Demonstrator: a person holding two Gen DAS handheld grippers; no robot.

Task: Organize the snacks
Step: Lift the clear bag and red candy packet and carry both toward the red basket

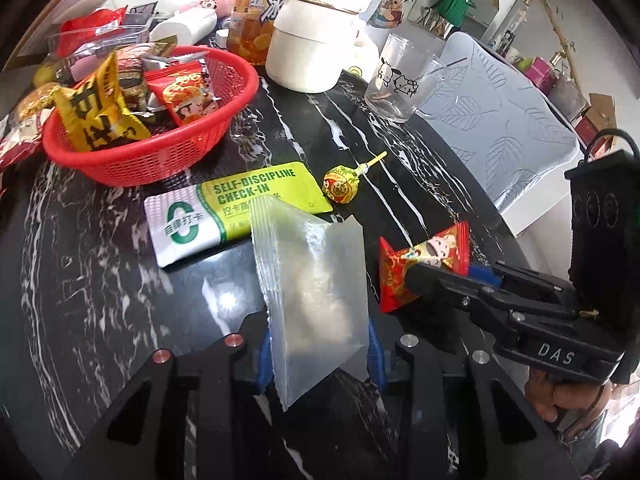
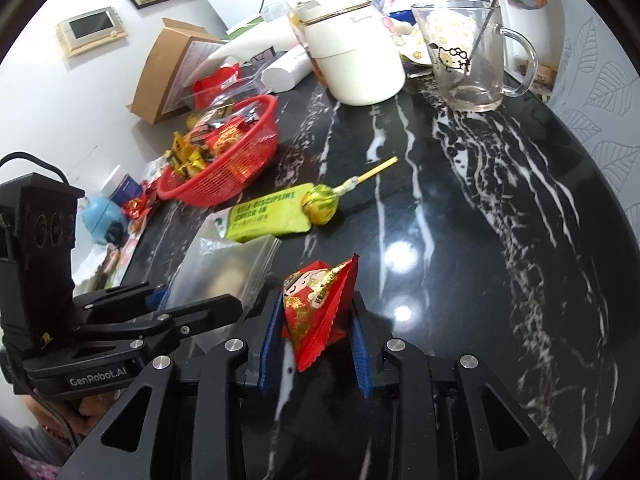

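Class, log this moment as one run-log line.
left gripper: shut on clear plastic zip bag | right gripper: shut on red snack packet

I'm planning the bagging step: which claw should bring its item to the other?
Right, probably. The right claw already grips the red snack, small and easy to carry, while the left claw holds the clear bag close beside it, better kept steady as the receiver.
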